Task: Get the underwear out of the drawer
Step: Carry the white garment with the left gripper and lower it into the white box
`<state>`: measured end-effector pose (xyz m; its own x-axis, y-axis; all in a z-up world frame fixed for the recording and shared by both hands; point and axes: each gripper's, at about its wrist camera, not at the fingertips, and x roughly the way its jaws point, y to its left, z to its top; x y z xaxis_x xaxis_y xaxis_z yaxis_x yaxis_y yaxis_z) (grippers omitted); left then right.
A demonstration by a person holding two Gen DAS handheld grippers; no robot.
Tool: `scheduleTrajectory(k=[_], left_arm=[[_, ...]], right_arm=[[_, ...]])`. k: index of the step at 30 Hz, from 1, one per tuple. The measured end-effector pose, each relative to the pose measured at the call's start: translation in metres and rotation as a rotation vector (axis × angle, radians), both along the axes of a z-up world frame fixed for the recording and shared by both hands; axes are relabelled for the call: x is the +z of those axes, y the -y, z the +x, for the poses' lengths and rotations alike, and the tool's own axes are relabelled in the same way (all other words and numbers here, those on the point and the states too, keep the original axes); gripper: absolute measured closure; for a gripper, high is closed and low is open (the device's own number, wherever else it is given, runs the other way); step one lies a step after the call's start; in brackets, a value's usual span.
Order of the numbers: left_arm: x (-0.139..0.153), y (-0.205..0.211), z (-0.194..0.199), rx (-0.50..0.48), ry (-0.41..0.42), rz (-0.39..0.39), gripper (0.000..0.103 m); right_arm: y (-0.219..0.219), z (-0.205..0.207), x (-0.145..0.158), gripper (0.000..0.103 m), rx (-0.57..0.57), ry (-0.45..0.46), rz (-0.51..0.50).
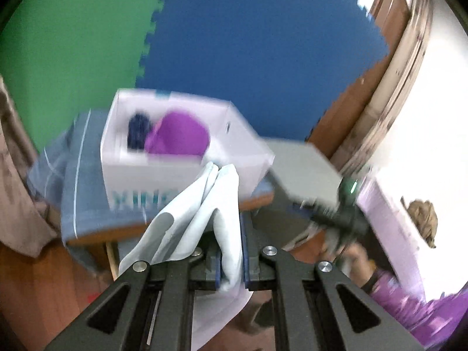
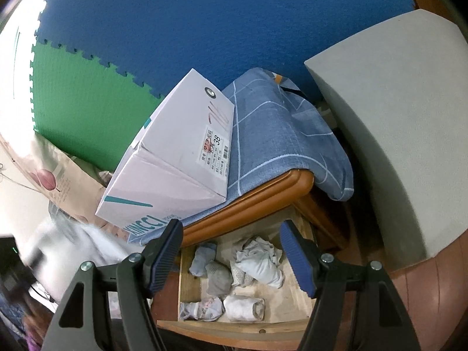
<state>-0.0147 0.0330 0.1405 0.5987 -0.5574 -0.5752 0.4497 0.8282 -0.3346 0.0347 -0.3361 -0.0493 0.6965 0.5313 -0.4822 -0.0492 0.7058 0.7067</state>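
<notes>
The left gripper (image 1: 231, 266) is clamping pale cloth (image 1: 201, 219), while the right gripper (image 2: 231, 260) is pointing downward with jaws apart, holding nothing.

The wall mats at the top of both views are blue (image 2: 222, 20) and green (image 2: 87, 96), joined along a toothed seam, and below them a white box (image 2: 175, 161) with teal lettering and a black-and-red printed label sits on a blue-grey cloth (image 2: 280, 137) crossed by thin white lines, over an orange-brown wooden table edge (image 2: 251, 201). In the left wrist view the box holds a purple garment (image 1: 178, 134) and a dark navy one (image 1: 139, 130), while the pale blue-white underwear (image 1: 204, 213) at centre carries a grey patch between dark blue pads (image 1: 218, 269) on black arms. At the bottom of the right wrist view, the light wood drawer (image 2: 301, 298) holds pale blue, grey and white bundles (image 2: 257, 260), one with a faint pink print, beside a plain grey block (image 2: 389, 134) at the right.
</notes>
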Motion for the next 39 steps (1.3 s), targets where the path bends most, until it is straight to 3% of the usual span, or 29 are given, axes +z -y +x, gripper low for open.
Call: scheduleTrajectory(k=[5,8,11,17,23,30,31,32,33,35,36,39], left_arm=[[0.072,0.005,0.039,0.036,0.089,-0.043,0.094],[0.099,0.010,0.066,0.069,0.165,-0.017,0.094],[0.105,0.017,0.097,0.103,0.181,0.007,0.094],[0.068,0.029,0.163,0.211,0.131,0.078,0.093],[0.007,0.027,0.197,0.282,0.042,0.101,0.093],[-0.044,0.023,0.217,0.314,-0.033,0.142,0.089],[-0.046,0.023,0.218,0.311,-0.036,0.143,0.086],[-0.051,0.021,0.218,0.305,-0.040,0.139,0.074],[-0.054,0.021,0.218,0.304,-0.044,0.136,0.051],[-0.054,0.018,0.212,0.327,-0.035,0.124,0.019],[-0.053,0.017,0.208,0.342,-0.015,0.121,0.012],[-0.039,0.012,0.191,0.350,0.061,0.099,0.007]], right_arm=[[0.002,-0.002,0.001,0.032,-0.004,0.007,0.008],[0.004,-0.003,0.000,0.032,-0.005,0.006,0.019],[0.006,-0.003,0.000,0.032,-0.004,0.006,0.028],[0.007,-0.003,0.000,0.032,0.003,0.011,0.033],[0.007,-0.003,0.000,0.032,0.011,0.011,0.033],[0.005,-0.002,0.000,0.032,0.017,0.007,0.023],[0.004,-0.002,0.000,0.032,0.020,0.006,0.017],[0.003,-0.002,0.000,0.032,0.022,0.006,0.011],[0.001,-0.002,0.000,0.032,0.026,0.006,-0.001],[-0.003,-0.001,0.001,0.032,0.037,0.004,-0.028],[-0.006,-0.001,0.001,0.032,0.046,0.002,-0.039],[-0.018,0.001,0.000,0.032,0.090,-0.007,-0.096]])
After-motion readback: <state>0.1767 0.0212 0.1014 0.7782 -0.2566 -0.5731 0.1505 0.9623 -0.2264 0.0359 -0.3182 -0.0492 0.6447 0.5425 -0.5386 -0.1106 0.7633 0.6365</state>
